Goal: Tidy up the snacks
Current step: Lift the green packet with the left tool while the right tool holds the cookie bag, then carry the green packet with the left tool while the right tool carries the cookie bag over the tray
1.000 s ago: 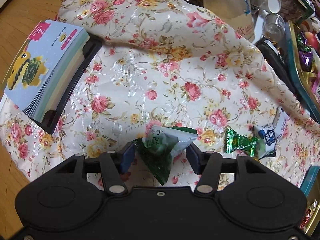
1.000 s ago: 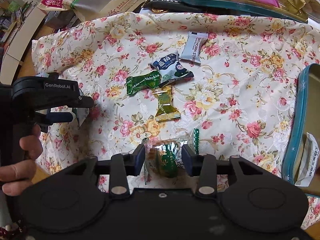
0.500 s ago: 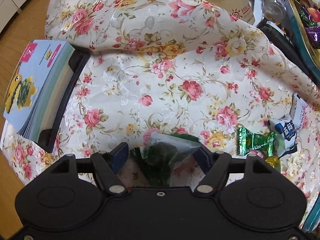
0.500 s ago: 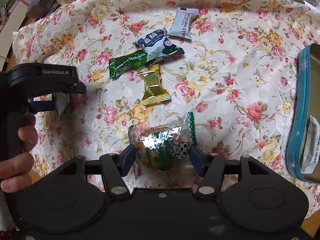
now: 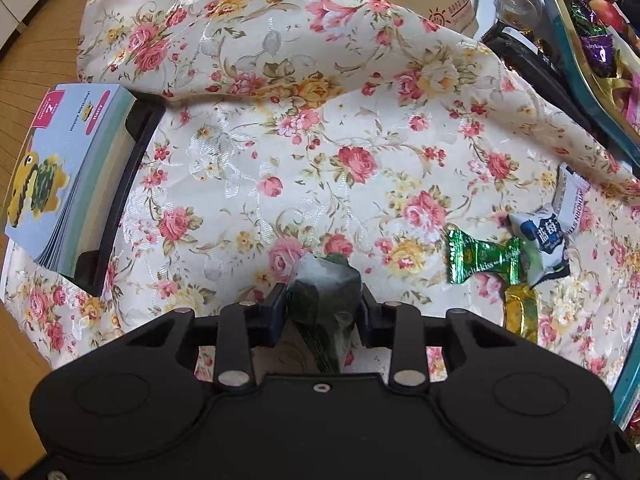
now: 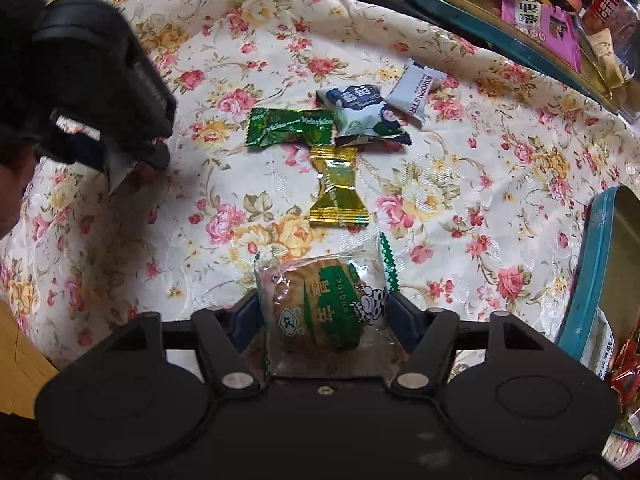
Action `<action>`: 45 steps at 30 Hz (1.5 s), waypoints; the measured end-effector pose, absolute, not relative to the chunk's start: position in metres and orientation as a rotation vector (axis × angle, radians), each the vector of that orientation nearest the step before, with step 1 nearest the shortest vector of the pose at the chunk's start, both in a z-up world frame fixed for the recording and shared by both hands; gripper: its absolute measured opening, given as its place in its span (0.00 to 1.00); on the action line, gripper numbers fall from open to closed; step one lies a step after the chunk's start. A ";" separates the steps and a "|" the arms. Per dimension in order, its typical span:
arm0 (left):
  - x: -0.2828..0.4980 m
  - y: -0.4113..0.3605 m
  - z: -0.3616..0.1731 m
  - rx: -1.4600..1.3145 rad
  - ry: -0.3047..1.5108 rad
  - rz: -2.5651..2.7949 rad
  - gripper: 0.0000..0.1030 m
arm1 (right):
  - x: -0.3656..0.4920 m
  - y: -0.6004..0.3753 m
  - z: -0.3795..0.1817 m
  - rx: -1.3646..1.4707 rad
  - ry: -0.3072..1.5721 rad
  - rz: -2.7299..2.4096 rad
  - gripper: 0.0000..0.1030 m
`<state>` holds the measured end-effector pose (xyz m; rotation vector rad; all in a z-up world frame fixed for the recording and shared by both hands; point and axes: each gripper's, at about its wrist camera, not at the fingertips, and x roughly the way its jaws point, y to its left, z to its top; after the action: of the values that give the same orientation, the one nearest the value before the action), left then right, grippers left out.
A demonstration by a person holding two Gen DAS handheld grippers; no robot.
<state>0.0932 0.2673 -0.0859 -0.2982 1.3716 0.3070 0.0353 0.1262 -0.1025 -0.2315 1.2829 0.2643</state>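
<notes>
A floral tablecloth (image 5: 360, 128) is spread over the work surface. In the left wrist view, the left gripper (image 5: 320, 312) is pointed down at the cloth, and its jaws, which have just been closing, are seen pressed narrowly against a dark green and white snack packet (image 5: 324, 292) held between the pads. To the right of it on the cloth, a green twist-wrapped candy (image 5: 482, 256), a blue and white packet (image 5: 540, 240), a gold twist-wrapped candy (image 5: 520, 312) and a white bar wrapper (image 5: 572, 200) are clustered together, touching or overlapping. At the far left a stack of cards (image 5: 56, 172) is seen in a black holder.

In the right wrist view, the right gripper (image 6: 320, 312) is held about half open, with a clear-wrapped pastry with a green label (image 6: 324, 312) sitting between its jaws; whether the pads actually press on the wrapper cannot be told. Just beyond it lie the gold candy (image 6: 338, 188), the green candy (image 6: 288, 126), the blue and white packet (image 6: 362, 114) and the white bar (image 6: 416, 90). A teal tin (image 6: 592, 264) is seen at the right edge, and a teal-rimmed tray (image 6: 500, 36) of snacks at the far right. The other gripper (image 6: 100, 92) is visible at the left.
</notes>
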 end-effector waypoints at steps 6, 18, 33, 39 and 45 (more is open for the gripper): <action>0.089 0.260 -0.061 -0.301 1.345 0.286 0.42 | 0.055 0.101 -0.090 -0.081 1.330 0.282 0.54; 0.081 0.228 -0.007 -0.246 1.281 0.180 0.42 | 0.078 0.049 -0.047 0.208 1.319 0.251 0.54; 0.080 0.143 0.051 -0.198 1.197 -0.041 0.42 | 0.090 -0.056 0.003 0.383 1.162 0.087 0.54; 0.080 0.089 0.054 -0.134 1.200 -0.128 0.42 | 0.086 -0.109 0.016 0.458 1.101 0.002 0.54; 0.079 0.028 0.052 -0.052 1.210 -0.208 0.42 | 0.077 -0.163 0.024 0.527 1.048 -0.082 0.54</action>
<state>0.0785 0.0275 0.0517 -0.0515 1.2104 -0.2082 0.0771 -0.1632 0.0240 0.5270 1.0477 -0.0819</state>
